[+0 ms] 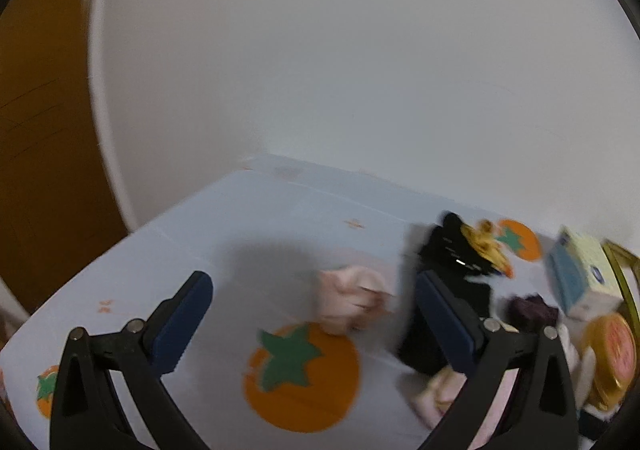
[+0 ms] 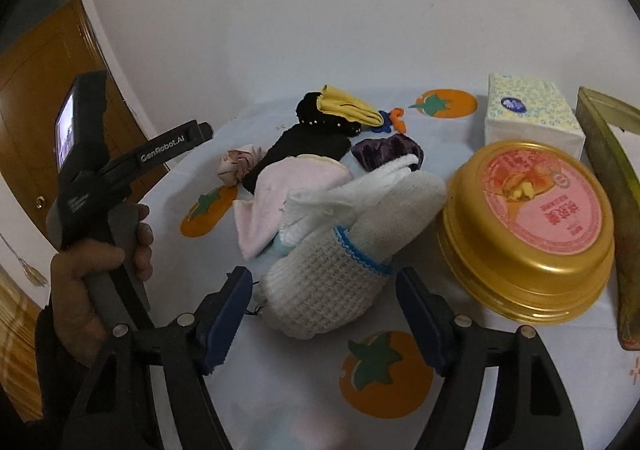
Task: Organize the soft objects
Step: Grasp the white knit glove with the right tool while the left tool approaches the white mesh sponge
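Observation:
A heap of soft things lies on the tablecloth (image 2: 304, 390). At its front is a white knitted piece with blue trim (image 2: 328, 290). Behind it lie a white cloth (image 2: 360, 190), a pink cloth (image 2: 288, 190), a black cloth (image 2: 304, 146), a yellow cloth (image 2: 348, 106) and a purple scrunchie (image 2: 384, 150). My right gripper (image 2: 324, 302) is open, one pad on each side of the knitted piece, close to it but not pressing. My left gripper (image 1: 312, 286) is open above the cloth. A pink scrunchie (image 1: 352, 302) lies just ahead, between its fingers.
A gold round tin (image 2: 528, 234) stands right of the heap. A tissue pack (image 2: 528, 114) is behind it and a greenish box (image 2: 612, 170) is at the far right. A person's hand (image 2: 100, 262) holds the left gripper's handle. A white wall lies behind the table and a brown door (image 2: 36, 82) to the left.

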The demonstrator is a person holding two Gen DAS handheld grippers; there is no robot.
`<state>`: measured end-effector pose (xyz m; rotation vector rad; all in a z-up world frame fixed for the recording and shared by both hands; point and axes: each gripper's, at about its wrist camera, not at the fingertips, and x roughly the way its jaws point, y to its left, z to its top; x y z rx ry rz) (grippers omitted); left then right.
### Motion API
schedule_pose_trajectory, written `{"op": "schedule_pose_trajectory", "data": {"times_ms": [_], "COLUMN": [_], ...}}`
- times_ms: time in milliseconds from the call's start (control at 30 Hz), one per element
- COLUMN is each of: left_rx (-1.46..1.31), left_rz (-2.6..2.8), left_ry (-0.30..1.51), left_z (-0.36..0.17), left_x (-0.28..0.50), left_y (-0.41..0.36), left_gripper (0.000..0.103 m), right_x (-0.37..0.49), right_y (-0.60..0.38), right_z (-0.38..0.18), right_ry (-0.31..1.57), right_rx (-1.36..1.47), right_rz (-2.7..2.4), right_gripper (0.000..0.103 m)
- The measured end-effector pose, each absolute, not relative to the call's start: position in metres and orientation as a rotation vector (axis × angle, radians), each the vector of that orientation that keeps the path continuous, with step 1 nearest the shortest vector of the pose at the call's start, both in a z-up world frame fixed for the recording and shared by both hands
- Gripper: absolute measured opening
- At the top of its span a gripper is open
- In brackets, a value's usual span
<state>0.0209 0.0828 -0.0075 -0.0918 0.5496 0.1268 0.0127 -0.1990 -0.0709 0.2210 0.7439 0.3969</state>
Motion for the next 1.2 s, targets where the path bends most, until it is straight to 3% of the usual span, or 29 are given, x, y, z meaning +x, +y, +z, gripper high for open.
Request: {"op": "schedule_pose_trajectory", "data": {"times_ms": [100,233,433,833,900,967,1000,1200], "left_rx": [-0.036,0.017,-0.006,-0.046,0.056,0.160,0.193,0.448], "left_rz": [0.073,0.013,-0.121,-0.469,-0.501,-0.545,-0.572,-0.622], "left_ry": [0.551,0.518,0.441,0.429,0.435,0.487,0.517,0.584], "left_z": [-0.011,-0.006,0.003,0.006,0.002,-0.007,-0.011,-0.034], "left_x": [0.024,0.017,0.011,0.002,-0.004,-0.005,-0.007,-0.021], "left_y": [0.064,0.048,0.042,0.023,0.002,-0.022,-0.033,-0.088], "left_gripper": [0.102,0.102,0.102,0.102,0.096,0.079,0.076,0.072], "right_x": [0.022,0.025,0.012,-0.043,-0.055,-0.065,-0.068,-0.072], "right_y": [-0.198,-0.194,-0.189,-0.227,-0.239,-0.249,-0.253,-0.278], "right_z": [-0.070,-0.070,-0.061,-0.009,-0.003,-0.001,0.000,0.007], "right_ry": [0.771,0.777,0.717,0.402,0.331,0.273,0.257,0.227], "right_rx": [0.231,0.210,0.148,0.036,-0.015,-0.082,-0.104,-0.092], "right_rz": [0.396,0.417,0.457,0.424,0.357,0.279,0.251,0.177], "right_gripper": [0.076,0.064,0.054,0.053,0.053,0.053,0.053,0.053]}}
